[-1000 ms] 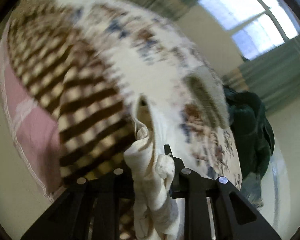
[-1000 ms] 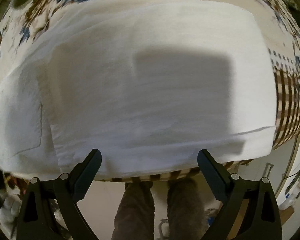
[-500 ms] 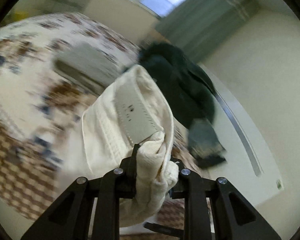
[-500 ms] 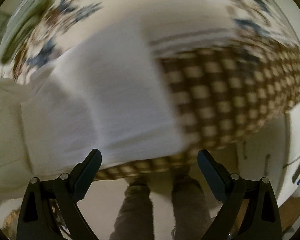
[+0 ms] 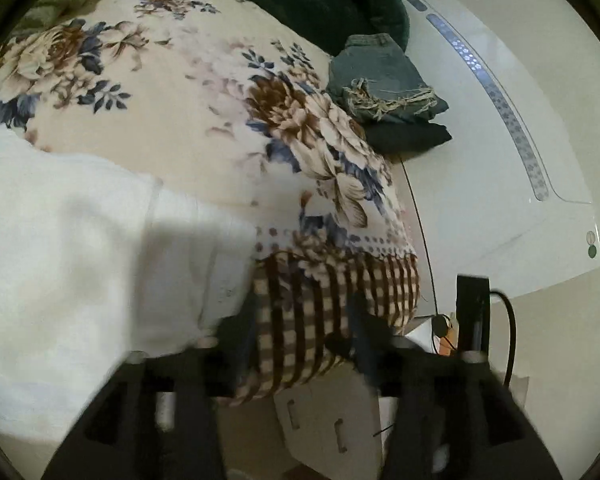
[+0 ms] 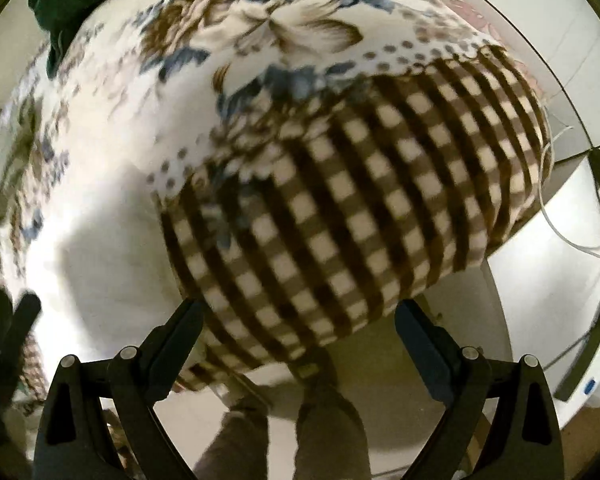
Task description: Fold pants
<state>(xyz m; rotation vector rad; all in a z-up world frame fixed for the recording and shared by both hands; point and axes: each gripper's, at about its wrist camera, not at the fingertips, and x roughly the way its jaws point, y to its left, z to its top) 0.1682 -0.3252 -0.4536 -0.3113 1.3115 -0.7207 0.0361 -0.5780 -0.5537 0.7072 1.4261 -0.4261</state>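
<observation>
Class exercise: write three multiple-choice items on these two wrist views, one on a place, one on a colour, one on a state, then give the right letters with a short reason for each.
1. Where do the folded white fabric pants lie?
A. on the floral bedspread, near its checked edge
B. on the floor
C. on the dark green garment

2. What colour is the check along the floral blanket's border?
A. red and black
B. brown and cream
C. blue and yellow

3. How do the right gripper's jaws stand?
A. shut on the pants
B. shut on the blanket
C. open, holding nothing

Answers: 1 A, the white cloth rests flat on the floral bedspread beside the checked band. 2 B, brown stripes cross cream squares. 3 C, both jaws are spread wide with only bed and floor between them.
</observation>
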